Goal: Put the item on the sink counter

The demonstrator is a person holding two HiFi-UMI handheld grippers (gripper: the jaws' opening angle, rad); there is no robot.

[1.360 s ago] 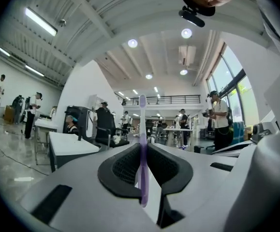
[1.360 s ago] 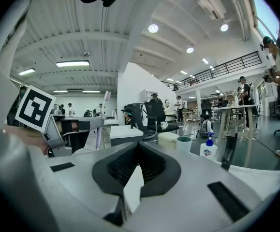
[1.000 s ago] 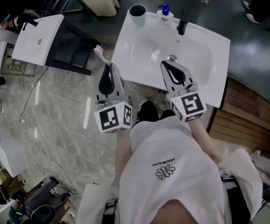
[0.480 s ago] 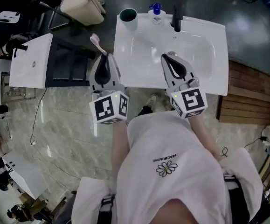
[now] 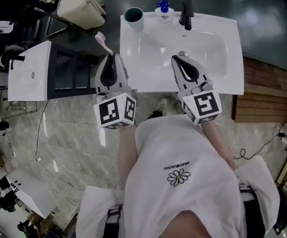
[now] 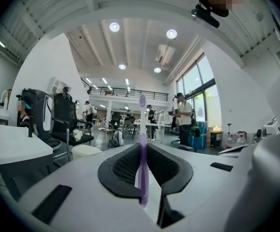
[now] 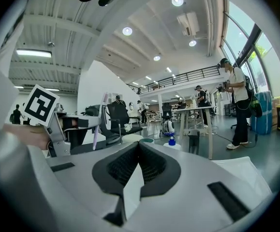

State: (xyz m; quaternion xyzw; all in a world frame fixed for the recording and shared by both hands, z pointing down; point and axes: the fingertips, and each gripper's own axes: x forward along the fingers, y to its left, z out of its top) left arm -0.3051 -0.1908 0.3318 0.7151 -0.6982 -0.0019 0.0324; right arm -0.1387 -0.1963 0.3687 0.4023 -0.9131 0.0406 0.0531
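A lilac toothbrush [image 5: 102, 41] sticks up and forward out of my left gripper [image 5: 110, 63], which is shut on its handle [image 6: 142, 149], just left of the white sink counter [image 5: 231, 76]. In the left gripper view the brush stands upright between the closed pads [image 6: 125, 166]. My right gripper [image 5: 179, 62] is shut with nothing in it and hovers over the front of the basin. From the right gripper view [image 7: 139, 145] the toothbrush [image 7: 95, 138] shows at the left.
On the counter's back edge stand a teal cup [image 5: 133, 18], a blue-capped pump bottle [image 5: 164, 13] and a black faucet [image 5: 185, 15]. A beige bin [image 5: 81, 6] and another white counter [image 5: 31, 71] lie to the left. Wooden decking [image 5: 267, 98] lies to the right.
The person has stepped closer and squared up to the sink. Both grippers now reach nearer the basin, the left still holding the toothbrush and the right still shut.
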